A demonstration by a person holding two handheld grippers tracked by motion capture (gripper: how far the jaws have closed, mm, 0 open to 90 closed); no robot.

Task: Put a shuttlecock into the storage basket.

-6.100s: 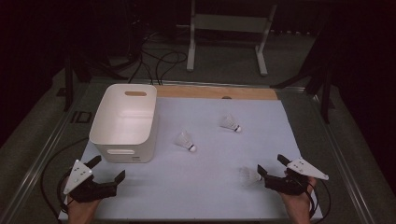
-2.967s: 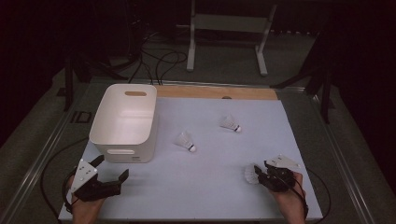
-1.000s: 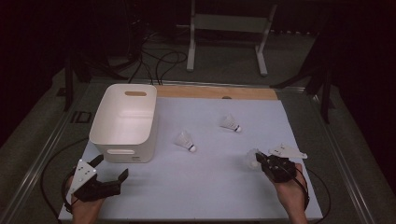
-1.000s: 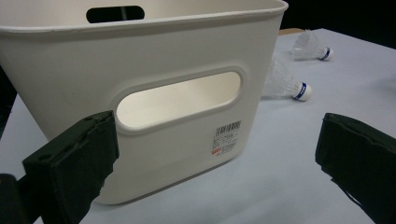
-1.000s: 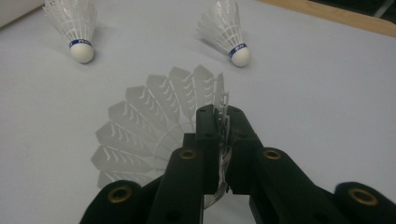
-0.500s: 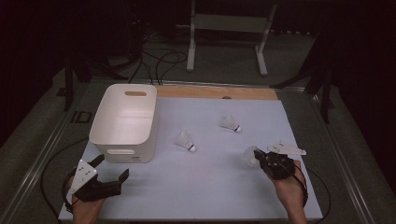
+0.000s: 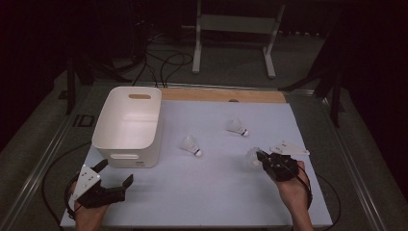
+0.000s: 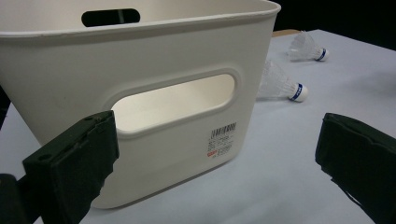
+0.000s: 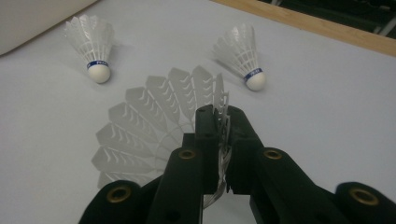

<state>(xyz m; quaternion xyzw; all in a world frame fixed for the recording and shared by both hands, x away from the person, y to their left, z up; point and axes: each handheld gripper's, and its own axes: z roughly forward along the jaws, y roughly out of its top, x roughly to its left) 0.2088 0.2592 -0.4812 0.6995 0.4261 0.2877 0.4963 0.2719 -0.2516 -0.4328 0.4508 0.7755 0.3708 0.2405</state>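
My right gripper [image 7: 262,156] [image 9: 218,116] is shut on the skirt of a white shuttlecock [image 7: 252,157] [image 9: 154,126], held just above the white table at the right. Two more white shuttlecocks lie on the table: one in the middle [image 7: 191,145] [image 9: 92,43] [image 8: 280,83] and one farther back [image 7: 236,127] [image 9: 241,55] [image 8: 306,45]. A white bin [image 7: 129,126] [image 8: 140,93] with handle cut-outs stands at the left. My left gripper [image 7: 115,175] [image 8: 215,163] is open near the front left corner, its jaws facing the bin's near wall.
The white table sheet [image 7: 211,192] ends in a wooden strip [image 7: 221,95] at the back. Cables [image 7: 159,62] and a metal stand [image 7: 233,29] lie on the dark floor beyond the table.
My right gripper closed on the shuttlecock at the right and has carried it a little forward and up over the last seconds. The left gripper has stayed put since three seconds ago.
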